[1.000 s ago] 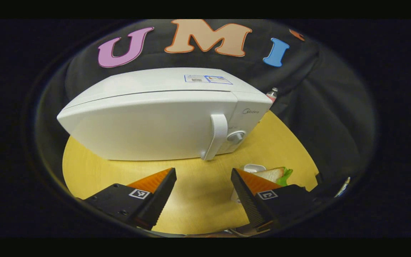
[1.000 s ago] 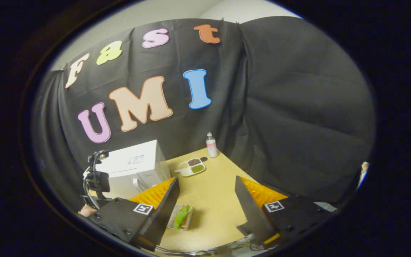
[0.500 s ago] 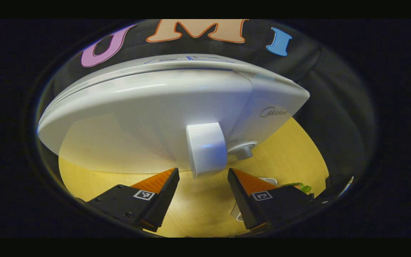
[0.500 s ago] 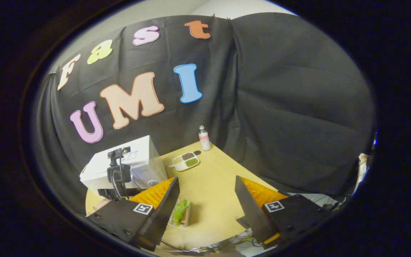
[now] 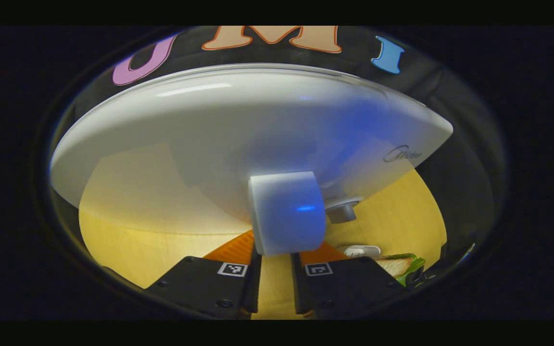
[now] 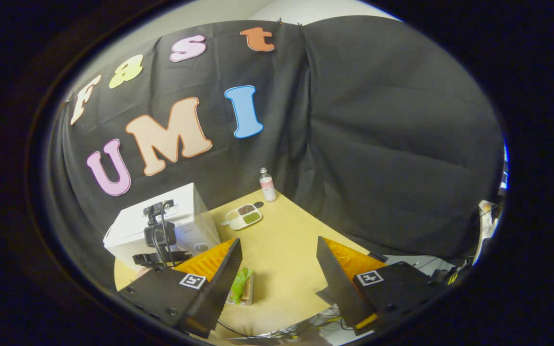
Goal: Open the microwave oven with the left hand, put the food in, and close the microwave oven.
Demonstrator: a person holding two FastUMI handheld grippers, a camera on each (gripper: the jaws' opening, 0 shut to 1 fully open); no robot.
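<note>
The white microwave point(image 5: 219, 129) looms close in the left gripper view, its door closed. My left gripper point(image 5: 277, 254) has its fingers drawn in on either side of the door handle point(image 5: 284, 211), whose lower end hides the fingertips. Just right of the handle is a round knob point(image 5: 342, 211). The sandwich point(image 5: 399, 264) with green lettuce lies on the table at the lower right. In the right gripper view my right gripper point(image 6: 278, 242) hangs open high above the table, with the sandwich point(image 6: 241, 287) below its left finger. The microwave point(image 6: 185, 202) stands at the left there, the left gripper point(image 6: 159, 235) at its front.
A yellow wooden table point(image 6: 282, 230) carries everything. A divided dish point(image 6: 242, 216) of food and a small bottle point(image 6: 267, 185) stand toward the far corner. A small white object point(image 5: 361, 250) lies by the sandwich. Black cloth walls close in on the table.
My left gripper moved in to the microwave door and its fingers closed around the handle. The right gripper drifted slightly and stays open.
</note>
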